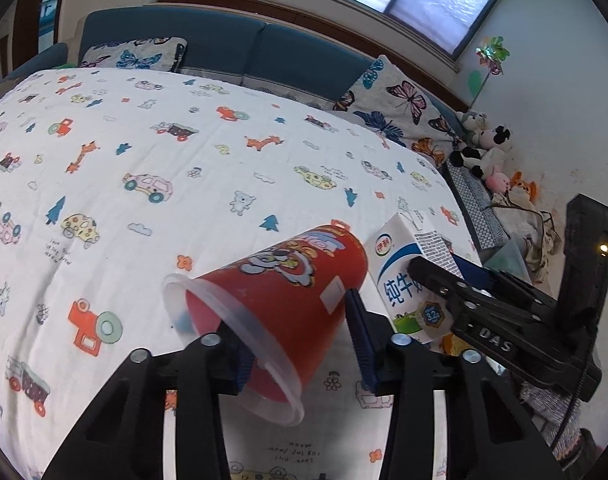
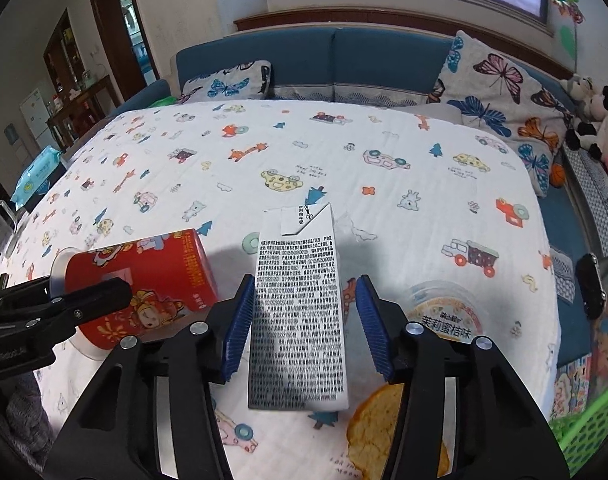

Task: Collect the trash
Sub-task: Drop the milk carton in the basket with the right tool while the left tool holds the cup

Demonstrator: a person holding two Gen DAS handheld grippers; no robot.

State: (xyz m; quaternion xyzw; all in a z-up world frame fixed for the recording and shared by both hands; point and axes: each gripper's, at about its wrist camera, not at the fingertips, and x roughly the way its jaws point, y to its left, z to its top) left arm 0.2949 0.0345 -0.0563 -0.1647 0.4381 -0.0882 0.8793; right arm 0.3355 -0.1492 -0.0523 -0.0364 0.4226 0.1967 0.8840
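A red paper cup (image 1: 287,280) with a clear rim lies on its side on the patterned tablecloth (image 1: 143,160). My left gripper (image 1: 295,328) is open at its mouth: one blue pad reaches inside the rim, the other lies along the outer wall. A white milk carton (image 2: 299,312) lies flat, printed side up. My right gripper (image 2: 304,284) straddles it, open; the left pad touches the carton's edge and a small gap shows at the right pad. The red cup (image 2: 151,280) lies left of the carton, with a left gripper finger (image 2: 99,290) across it.
A clear-lidded tub with an orange label (image 2: 444,316) and a round bun (image 2: 380,432) lie right of the carton. A green basket (image 2: 588,424) sits off the table's right corner. A blue sofa (image 2: 344,60) with butterfly pillows stands behind; plush toys (image 1: 484,148) sit to the right.
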